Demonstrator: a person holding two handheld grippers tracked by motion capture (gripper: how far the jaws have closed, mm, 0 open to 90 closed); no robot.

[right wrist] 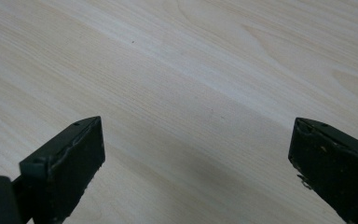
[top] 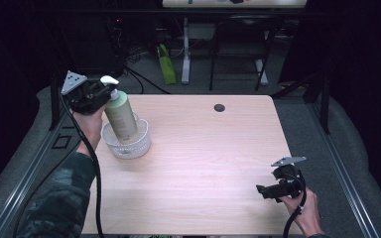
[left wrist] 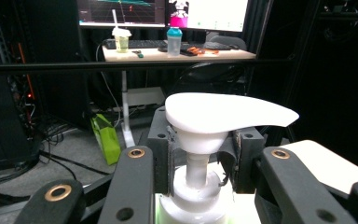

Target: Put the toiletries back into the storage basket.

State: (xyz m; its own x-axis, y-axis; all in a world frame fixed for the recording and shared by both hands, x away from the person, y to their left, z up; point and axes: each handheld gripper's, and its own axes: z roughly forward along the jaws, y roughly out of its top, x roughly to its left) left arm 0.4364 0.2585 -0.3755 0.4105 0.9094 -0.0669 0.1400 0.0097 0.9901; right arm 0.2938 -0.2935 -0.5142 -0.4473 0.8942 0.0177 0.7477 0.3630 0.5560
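A pale green pump bottle (top: 120, 116) with a white pump head (left wrist: 223, 114) leans in a clear ribbed bowl (top: 140, 145) at the table's left. My left gripper (top: 99, 94) is shut on the bottle's white neck (left wrist: 196, 164) just under the pump head, jaws on either side. My right gripper (top: 264, 190) hovers low over the bare wood at the table's front right. It is open, its two black fingers (right wrist: 65, 163) wide apart with nothing between them.
The light wood table (top: 203, 148) has a dark round grommet (top: 219, 107) near its far edge. Beyond it stand a desk's legs (top: 185, 49), cables and a green object (top: 166, 64) on the floor. Another desk (left wrist: 177, 53) carries drink bottles and screens.
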